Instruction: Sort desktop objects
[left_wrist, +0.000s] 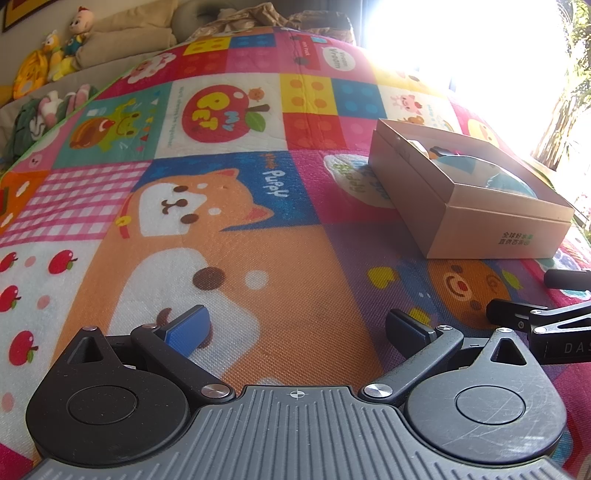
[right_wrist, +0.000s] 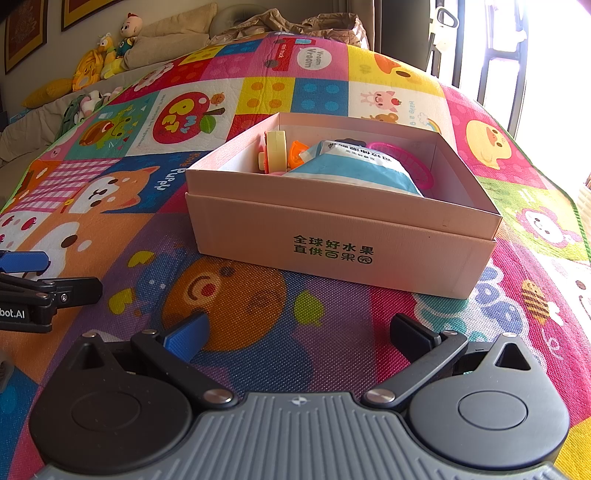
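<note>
the open pale-pink cardboard box (right_wrist: 343, 236) with green printed characters on its front wall sits on the right half of the colourful cartoon-patterned play mat (right_wrist: 240, 325), its near wall facing the right gripper. inside it lie a blue-and-white plastic pouch (right_wrist: 354, 166), a cream-yellow round toy (right_wrist: 275, 149) standing on edge by the left wall, a small orange piece (right_wrist: 297, 149) beside it, and a pink plastic basket (right_wrist: 410, 160) behind the pouch. the right gripper (right_wrist: 299, 334) hovers low over the mat just before the box, fingers spread wide and empty; the left gripper (left_wrist: 297, 328) is beside it to the left, over the orange dog print, likewise spread apart and holding nothing. the mat covers a raised surface and carries squares of apples, a frog, a pig, a duck and block patterns. past its far edge are beige cushions (right_wrist: 173, 35), stuffed toys (right_wrist: 107, 55) against the wall, framed pictures (right_wrist: 26, 33) and crumpled brown paper (right_wrist: 295, 22). on the right, a window (right_wrist: 517, 55) pours in strong daylight.
</note>
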